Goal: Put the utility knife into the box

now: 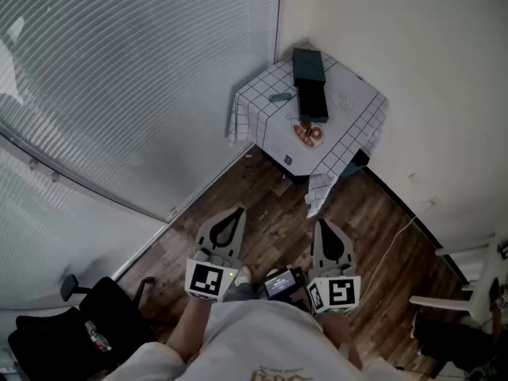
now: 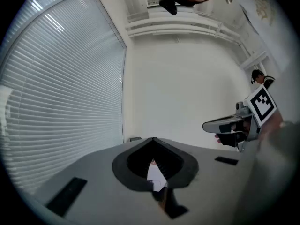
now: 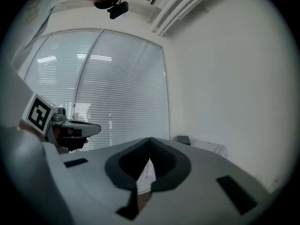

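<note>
A small table (image 1: 349, 105) with a white checked cloth stands in the room's corner. On it lie a dark open box (image 1: 309, 66) with a dark part (image 1: 313, 100) just in front of it, and a small teal utility knife (image 1: 279, 98) to their left. My left gripper (image 1: 236, 210) and right gripper (image 1: 321, 225) are held low by my body over the wooden floor, well short of the table. Both are shut with nothing between the jaws. In the right gripper view the box (image 3: 182, 139) shows beyond the closed jaw tips (image 3: 150, 138).
An orange and white object (image 1: 308, 133) lies near the table's front corner. Window blinds (image 1: 119, 78) fill the left wall, and a white wall is on the right. A black chair (image 1: 87, 324) stands at lower left, white furniture (image 1: 468, 284) at right, and a cable (image 1: 397, 236) runs over the floor.
</note>
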{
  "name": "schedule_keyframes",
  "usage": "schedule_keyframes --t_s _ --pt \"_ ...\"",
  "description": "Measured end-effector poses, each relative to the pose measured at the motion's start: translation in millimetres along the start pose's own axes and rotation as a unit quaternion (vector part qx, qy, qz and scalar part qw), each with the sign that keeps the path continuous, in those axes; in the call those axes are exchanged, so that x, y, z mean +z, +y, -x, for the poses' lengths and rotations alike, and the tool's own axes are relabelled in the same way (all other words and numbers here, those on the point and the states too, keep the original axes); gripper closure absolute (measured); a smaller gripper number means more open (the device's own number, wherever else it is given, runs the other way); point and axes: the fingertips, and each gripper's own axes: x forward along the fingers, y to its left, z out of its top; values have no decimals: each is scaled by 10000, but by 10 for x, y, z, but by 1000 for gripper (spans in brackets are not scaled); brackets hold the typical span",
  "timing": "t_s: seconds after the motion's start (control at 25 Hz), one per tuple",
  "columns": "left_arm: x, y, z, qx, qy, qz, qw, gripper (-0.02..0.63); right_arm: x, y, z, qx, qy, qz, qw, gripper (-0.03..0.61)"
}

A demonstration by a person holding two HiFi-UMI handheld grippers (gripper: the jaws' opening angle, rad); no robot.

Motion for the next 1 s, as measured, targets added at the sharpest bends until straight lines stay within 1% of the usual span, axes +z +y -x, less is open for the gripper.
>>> schedule_keyframes --t_s 0.08,0.16,0.28,0.32,0.36,0.48,0.64,0.72,1.0 --pt "-6 17 32 12 1 96 10000 607 5 52 5 63 -1 16 10000 572" --pt "-9 27 49 22 9 71 10000 607 -3 83 7 93 17 22 10000 572" --pt "10 6 33 25 3 -275 9996 607 -46 73 -6 56 92 89 9999 572" --pt "18 -7 20 23 -10 -336 9994 607 -56 61 -9 48 108 109 9999 572" --pt "24 -18 5 23 -22 -325 9995 607 -61 44 -10 45 114 120 9999 572" --pt "25 -37 -41 11 -18 -102 9999 607 -64 -27 -7 14 71 96 9999 572" --pt "52 -36 -86 51 -18 28 10000 607 51 -124 22 50 -255 -201 9995 572" --pt "68 -59 -104 104 -25 69 9999 607 69 -176 49 78 -317 -270 9991 572" --pt "-30 -196 -163 242 70 -141 9996 607 -47 -355 95 96 -257 -226 9994 572"
